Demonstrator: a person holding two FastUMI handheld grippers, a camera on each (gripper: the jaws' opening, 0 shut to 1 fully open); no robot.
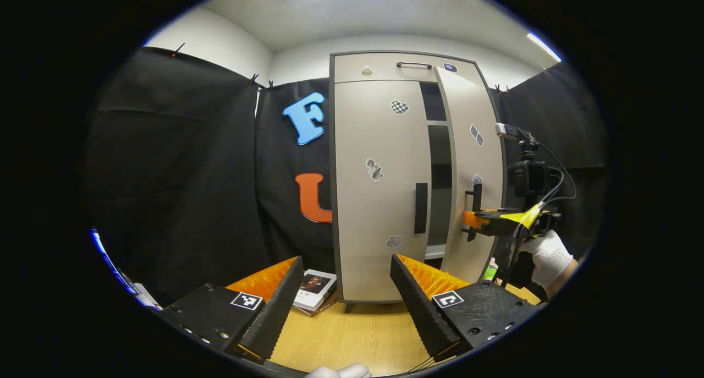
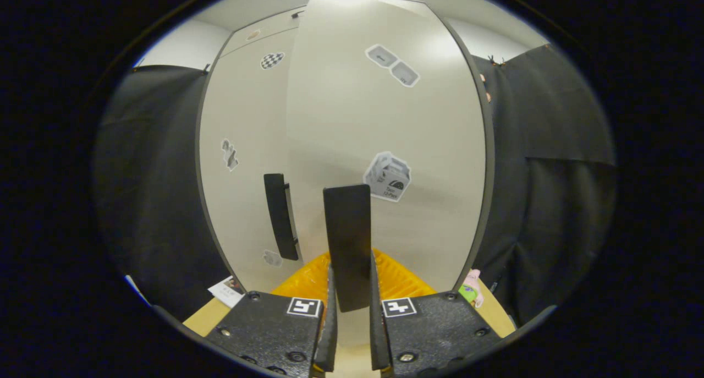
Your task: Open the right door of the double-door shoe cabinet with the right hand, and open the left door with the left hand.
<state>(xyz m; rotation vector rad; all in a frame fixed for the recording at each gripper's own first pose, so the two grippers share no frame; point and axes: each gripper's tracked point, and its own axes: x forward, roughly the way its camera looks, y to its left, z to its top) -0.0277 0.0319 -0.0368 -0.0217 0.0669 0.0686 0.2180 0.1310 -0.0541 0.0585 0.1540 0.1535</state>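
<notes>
A beige double-door shoe cabinet [image 1: 379,147] stands on the wooden table. Its right door [image 1: 474,163] is swung partly outward, with dark shelves showing in the gap. Its left door [image 1: 374,202] is flat and closed, its black handle [image 1: 421,207] untouched. In the left gripper view my left gripper [image 1: 341,298] is open, well short of the cabinet, and the right gripper [image 1: 474,219] is clamped on the right door's handle, held by a gloved hand. In the right gripper view my right gripper [image 2: 350,303] is shut on the right door's black handle [image 2: 347,240]; the left handle [image 2: 281,215] lies beside it.
Books [image 1: 314,290] lie on the table [image 1: 357,334] left of the cabinet's foot. Small colourful items [image 2: 470,291] sit at the cabinet's right foot. Black cloth walls stand on both sides. A gloved hand [image 1: 550,257] holds the right gripper close to the right wall.
</notes>
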